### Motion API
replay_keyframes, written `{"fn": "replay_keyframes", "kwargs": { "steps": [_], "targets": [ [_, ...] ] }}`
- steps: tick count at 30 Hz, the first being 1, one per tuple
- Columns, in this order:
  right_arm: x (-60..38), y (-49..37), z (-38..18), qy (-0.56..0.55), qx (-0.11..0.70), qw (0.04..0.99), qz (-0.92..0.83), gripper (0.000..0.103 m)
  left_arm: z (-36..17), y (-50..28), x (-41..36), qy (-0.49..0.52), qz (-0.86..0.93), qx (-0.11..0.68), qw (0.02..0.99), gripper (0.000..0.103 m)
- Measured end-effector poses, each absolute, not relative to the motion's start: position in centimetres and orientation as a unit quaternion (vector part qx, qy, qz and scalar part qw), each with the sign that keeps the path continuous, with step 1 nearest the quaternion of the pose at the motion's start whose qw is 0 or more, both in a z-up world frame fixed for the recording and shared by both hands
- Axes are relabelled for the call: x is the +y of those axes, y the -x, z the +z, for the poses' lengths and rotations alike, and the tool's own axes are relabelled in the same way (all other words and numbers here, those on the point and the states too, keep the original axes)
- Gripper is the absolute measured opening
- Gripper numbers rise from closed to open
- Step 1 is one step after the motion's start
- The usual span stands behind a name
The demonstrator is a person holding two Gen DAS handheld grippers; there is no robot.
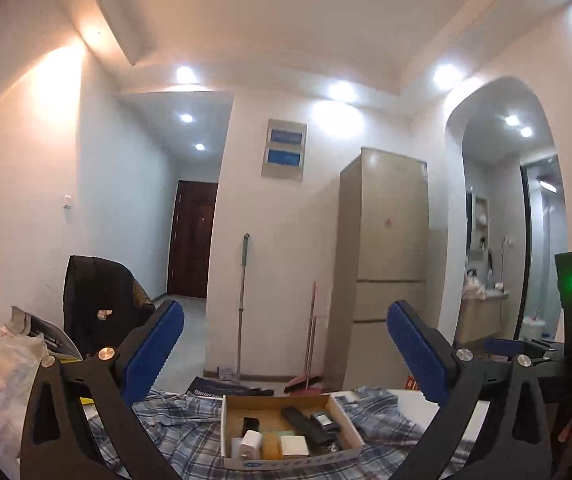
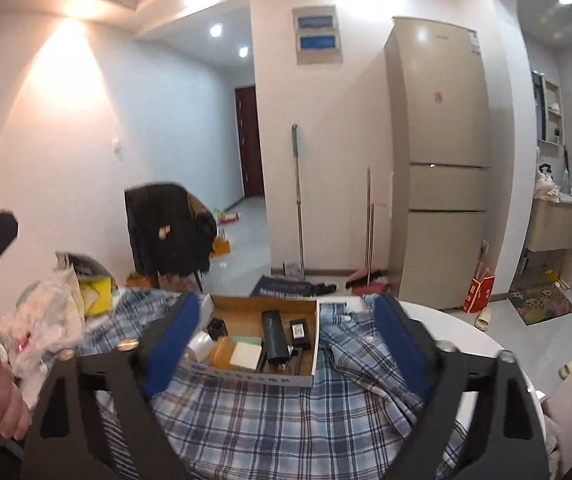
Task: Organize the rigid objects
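Note:
A shallow cardboard box (image 2: 310, 380) sits on a blue plaid shirt (image 2: 286, 432) spread over a white round table (image 2: 466, 332). Inside lie a long black case (image 2: 273, 336), a small black box with a label (image 2: 300, 330), a white block (image 2: 245, 354), an orange block (image 2: 221, 352), a white plug (image 2: 199, 340) and a black cube (image 2: 217, 328). My right gripper (image 2: 286, 344) hangs open above the table, its blue pads either side of the box, nothing between them. My left gripper (image 1: 286, 356) is open and empty too, raised level, with the box (image 1: 229, 412) low in its view.
A heap of plastic bags (image 2: 45, 320) and a yellow item (image 2: 95, 296) lie at the table's left. A chair draped in dark clothes (image 2: 165, 228), a mop (image 2: 298, 196), a broom (image 2: 368, 240) and a beige fridge (image 2: 442, 160) stand beyond. A hand (image 2: 1, 396) grips the other tool at the left edge.

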State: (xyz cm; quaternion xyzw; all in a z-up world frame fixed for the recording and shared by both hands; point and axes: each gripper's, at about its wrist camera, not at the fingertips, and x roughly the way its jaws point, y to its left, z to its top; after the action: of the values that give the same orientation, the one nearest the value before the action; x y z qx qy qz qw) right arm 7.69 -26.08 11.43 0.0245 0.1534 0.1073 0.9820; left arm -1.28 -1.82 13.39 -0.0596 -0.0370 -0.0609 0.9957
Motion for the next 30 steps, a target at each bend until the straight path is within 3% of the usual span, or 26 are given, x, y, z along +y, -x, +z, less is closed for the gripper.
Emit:
{"fn": "replay_keyframes", "kwargs": {
  "steps": [5, 10, 21, 30],
  "targets": [
    [-26.4, -7.0, 11.2, -0.034, 0.120, 0.986, 0.114, 0.103, 12.1, 1.1, -2.3, 0.032, -0.059, -0.030, 0.997, 0.103],
    [-25.5, -7.2, 8.1, -0.023, 0.078, 0.988, 0.132, 0.103, 9.3, 0.0, -2.1, 0.026, -0.062, -0.018, 0.998, 0.103],
    [-26.9, -10.0, 1.1, -0.055, 0.076, 0.988, 0.120, 0.103, 3.4, -1.7, -2.0, 0.003, -0.051, -0.029, 0.998, 0.103],
    [-26.7, -9.7, -1.1, -0.030, 0.060, 0.992, 0.111, 0.103, 0.5, -2.2, -2.4, -0.022, -0.015, -0.020, 0.999, 0.103]
  ]
}}
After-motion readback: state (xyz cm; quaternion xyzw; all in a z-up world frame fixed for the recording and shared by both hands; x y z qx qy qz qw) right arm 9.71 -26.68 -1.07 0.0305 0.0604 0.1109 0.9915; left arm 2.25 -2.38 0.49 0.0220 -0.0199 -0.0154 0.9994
